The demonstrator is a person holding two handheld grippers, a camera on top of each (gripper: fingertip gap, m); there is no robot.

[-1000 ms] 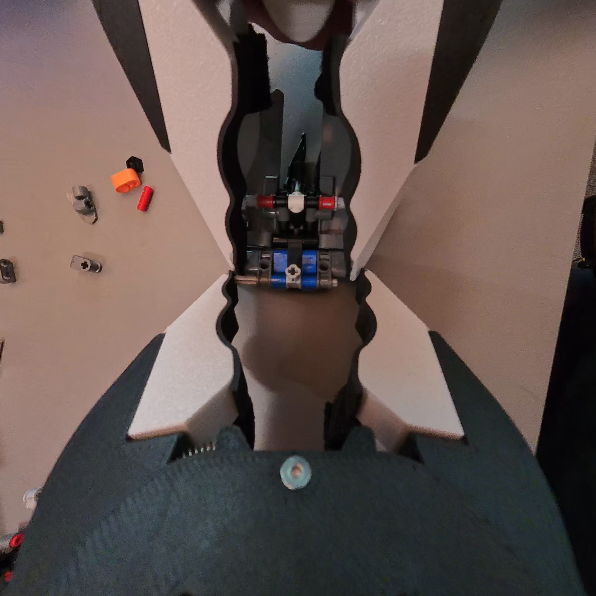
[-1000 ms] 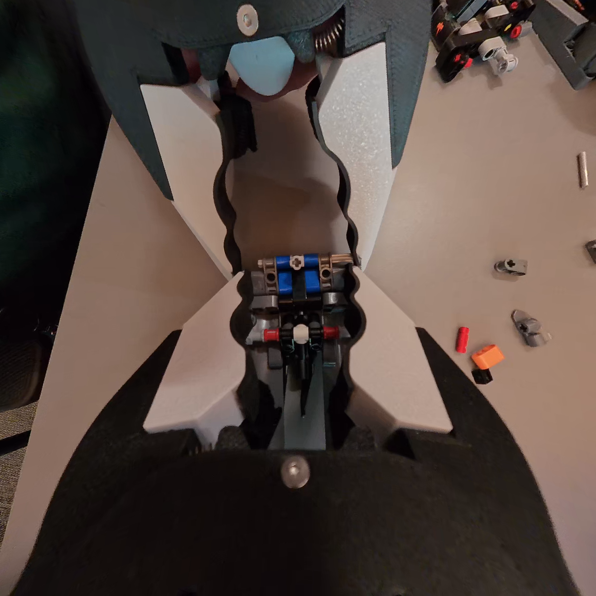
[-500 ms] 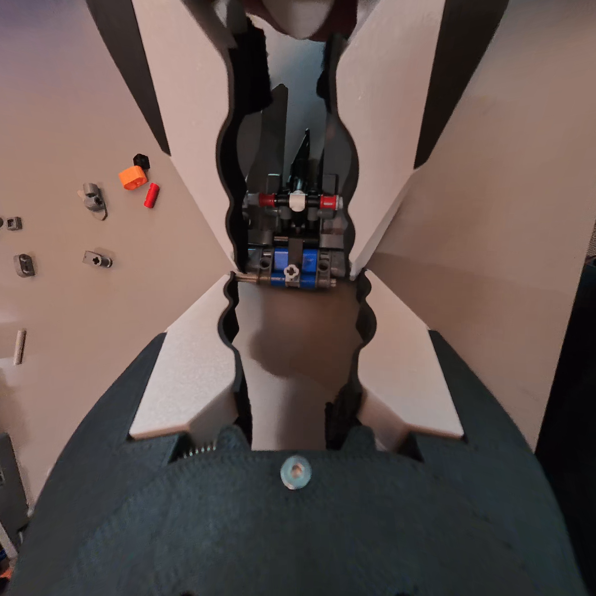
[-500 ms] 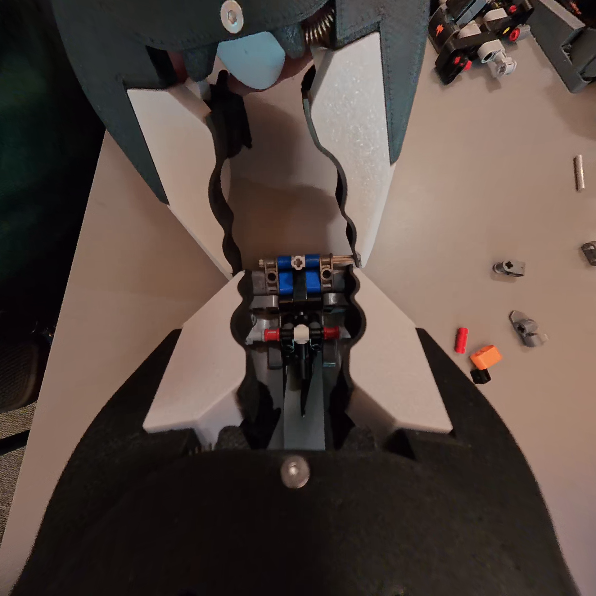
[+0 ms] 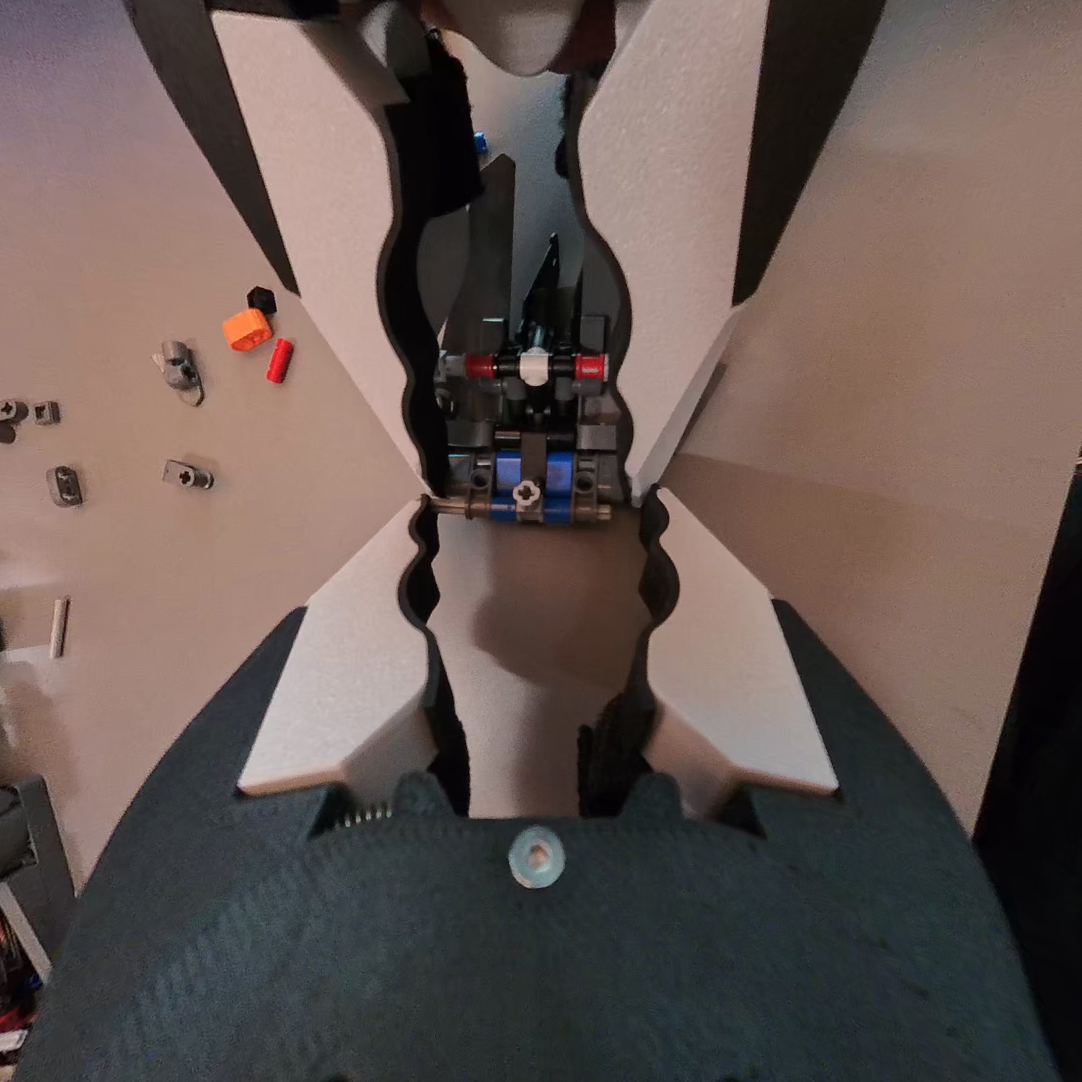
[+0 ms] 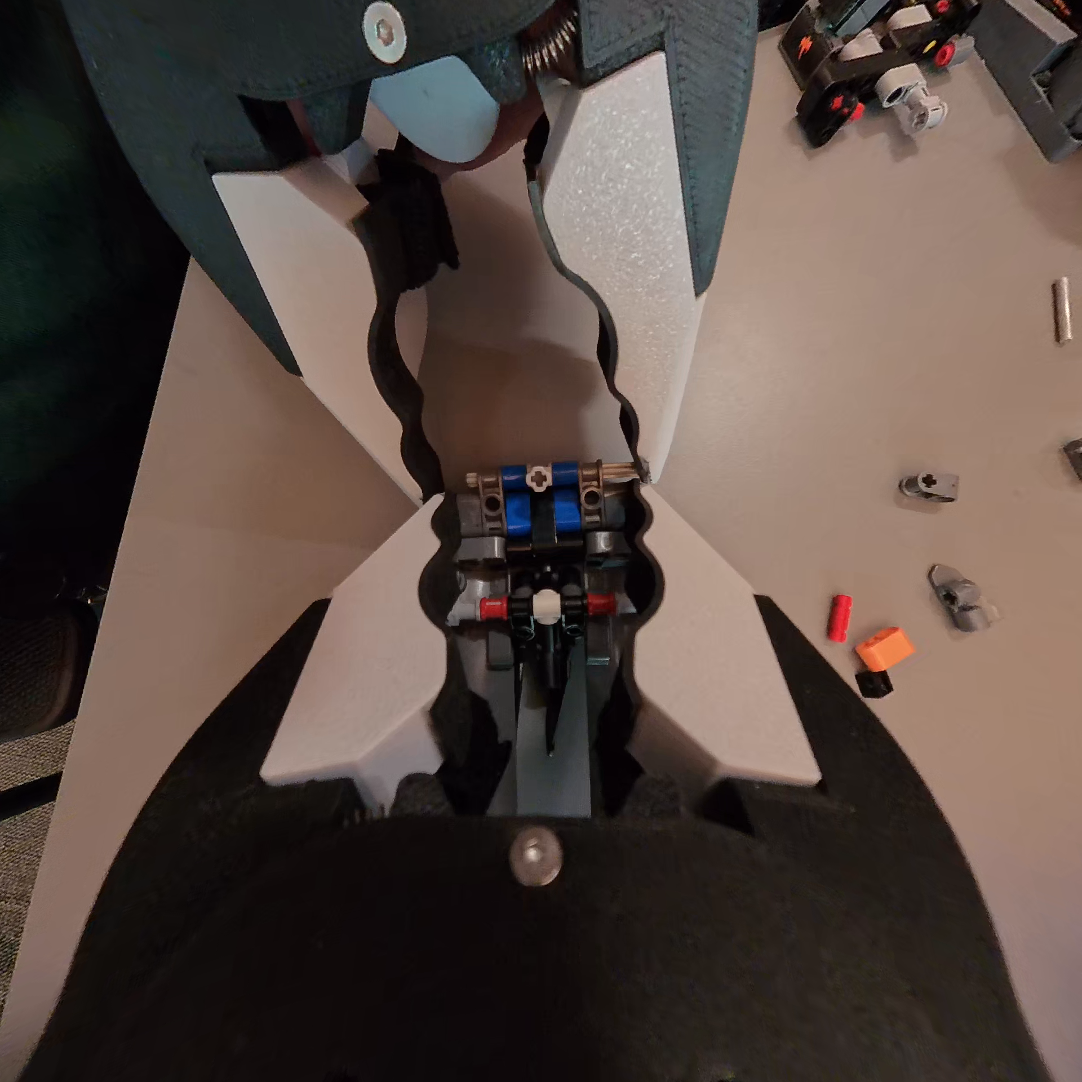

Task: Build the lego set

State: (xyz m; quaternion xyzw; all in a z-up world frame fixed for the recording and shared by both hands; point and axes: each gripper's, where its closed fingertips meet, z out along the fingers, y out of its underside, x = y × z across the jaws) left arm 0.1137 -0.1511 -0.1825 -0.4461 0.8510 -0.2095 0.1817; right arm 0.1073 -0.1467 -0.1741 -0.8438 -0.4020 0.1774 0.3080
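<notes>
A small Lego assembly [image 6: 541, 527] has blue pieces, grey beams, red pins, a black blade and a tan axle [image 6: 615, 468] across its front. My right gripper [image 6: 538, 497] is shut on it, its white fingers against both sides. My left gripper [image 5: 533, 503] faces it tip to tip over the table. The left jaws stand apart, a little wider than the assembly [image 5: 530, 468]. One left fingertip [image 5: 423, 504] touches the end of the axle [image 5: 451, 506]. The other tip stands just clear.
Loose parts lie on the beige table [image 6: 878, 351]: an orange piece [image 6: 884, 647], a red pin [image 6: 839, 617], a black piece [image 6: 873, 684], grey connectors [image 6: 928, 487] and a thin rod [image 6: 1061, 310]. A black Lego vehicle [image 6: 866, 64] stands far right. The table edge [image 6: 146, 439] is at the left. Only a small space, under 4 cm, lies between the two pairs of fingers.
The left gripper has tilted and shifted a little, so the loose parts slide rightward in its view. The two grippers stay tip to tip and the right grip holds unchanged.
</notes>
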